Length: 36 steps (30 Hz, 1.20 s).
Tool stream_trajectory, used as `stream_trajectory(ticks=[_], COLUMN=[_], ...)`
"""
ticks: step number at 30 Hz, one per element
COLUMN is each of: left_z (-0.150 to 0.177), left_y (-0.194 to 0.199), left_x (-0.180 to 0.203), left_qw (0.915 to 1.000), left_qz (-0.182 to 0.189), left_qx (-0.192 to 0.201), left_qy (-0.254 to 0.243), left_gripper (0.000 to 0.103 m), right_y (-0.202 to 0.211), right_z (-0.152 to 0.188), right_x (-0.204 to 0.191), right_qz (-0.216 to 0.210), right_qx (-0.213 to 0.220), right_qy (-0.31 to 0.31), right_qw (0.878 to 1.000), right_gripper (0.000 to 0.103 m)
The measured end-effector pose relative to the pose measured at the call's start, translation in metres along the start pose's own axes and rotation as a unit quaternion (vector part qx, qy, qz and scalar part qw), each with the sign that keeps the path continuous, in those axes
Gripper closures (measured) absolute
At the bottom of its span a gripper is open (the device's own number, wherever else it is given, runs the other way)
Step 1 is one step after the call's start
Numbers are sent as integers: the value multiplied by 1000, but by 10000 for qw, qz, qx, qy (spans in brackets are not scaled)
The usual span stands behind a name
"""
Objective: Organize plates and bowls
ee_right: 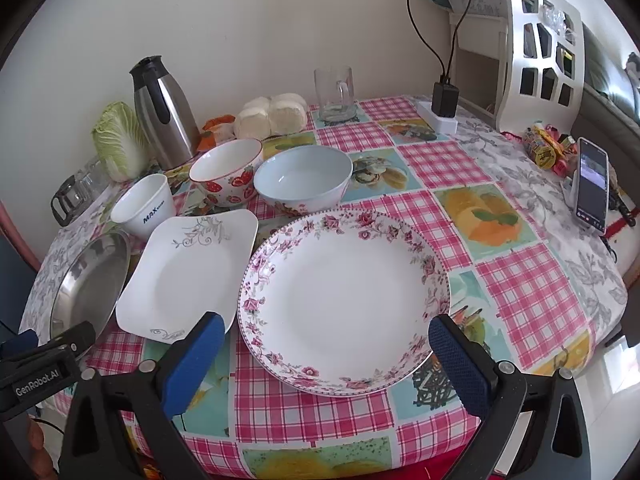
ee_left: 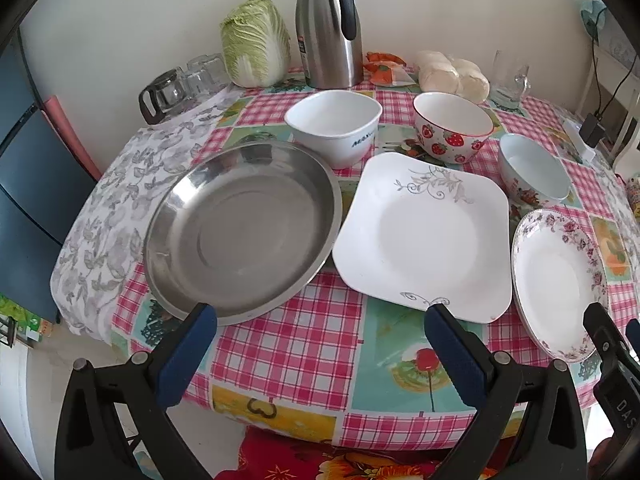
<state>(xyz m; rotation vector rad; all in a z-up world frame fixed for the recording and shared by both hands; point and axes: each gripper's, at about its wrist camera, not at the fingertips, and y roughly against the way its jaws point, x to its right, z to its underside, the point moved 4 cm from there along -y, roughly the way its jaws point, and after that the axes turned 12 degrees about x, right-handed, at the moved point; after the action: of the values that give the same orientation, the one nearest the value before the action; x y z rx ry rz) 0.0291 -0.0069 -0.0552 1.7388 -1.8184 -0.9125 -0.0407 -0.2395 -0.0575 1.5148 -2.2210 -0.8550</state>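
Three plates lie in a row near the table's front edge: a steel plate (ee_left: 240, 232) at left, a square white plate (ee_left: 424, 236) in the middle, a round floral plate (ee_right: 344, 300) at right. Behind them stand a square white bowl (ee_left: 334, 126), a strawberry bowl (ee_left: 452, 128) and a pale blue bowl (ee_right: 304, 180). My left gripper (ee_left: 320, 320) is open and empty, just short of the steel and square plates. My right gripper (ee_right: 326, 330) is open and empty, its fingers straddling the near rim of the floral plate without touching it.
At the back stand a steel thermos jug (ee_left: 328, 28), a cabbage (ee_left: 256, 44), upturned glasses (ee_left: 188, 80), steamed buns (ee_right: 272, 116) and a glass mug (ee_right: 334, 94). A power strip with charger (ee_right: 442, 112), a phone (ee_right: 592, 186) and snacks (ee_right: 544, 150) are at right.
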Motion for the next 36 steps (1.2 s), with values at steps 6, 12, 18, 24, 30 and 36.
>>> stream_trajectory(ticks=[6, 12, 18, 24, 30, 36], left_z=[2, 2, 1, 2, 1, 2], left_y=[-4, -4, -2, -2, -2, -2], left_x=[4, 3, 4, 5, 6, 6], left_qw=[9999, 9999, 9999, 9999, 9999, 9999], left_qz=[72, 96, 122, 138, 134, 136], left_qx=[-87, -61, -19, -17, -18, -18], left_qy=[-52, 11, -12, -31, -36, -34], left_gripper=[0, 0, 0, 0, 0, 0], right_y=[-2, -5, -5, -5, -6, -7], right_z=[1, 2, 2, 2, 3, 3], right_x=[3, 6, 6, 5, 0, -3], right_qz=[3, 18, 14, 6, 0, -1], right_qx=[-49, -97, -90, -111, -122, -118], right_qy=[-92, -181, -190, -158, -36, 0], right_qw=[9999, 9998, 9998, 9998, 9999, 9999], right_gripper=[0, 0, 0, 0, 0, 0])
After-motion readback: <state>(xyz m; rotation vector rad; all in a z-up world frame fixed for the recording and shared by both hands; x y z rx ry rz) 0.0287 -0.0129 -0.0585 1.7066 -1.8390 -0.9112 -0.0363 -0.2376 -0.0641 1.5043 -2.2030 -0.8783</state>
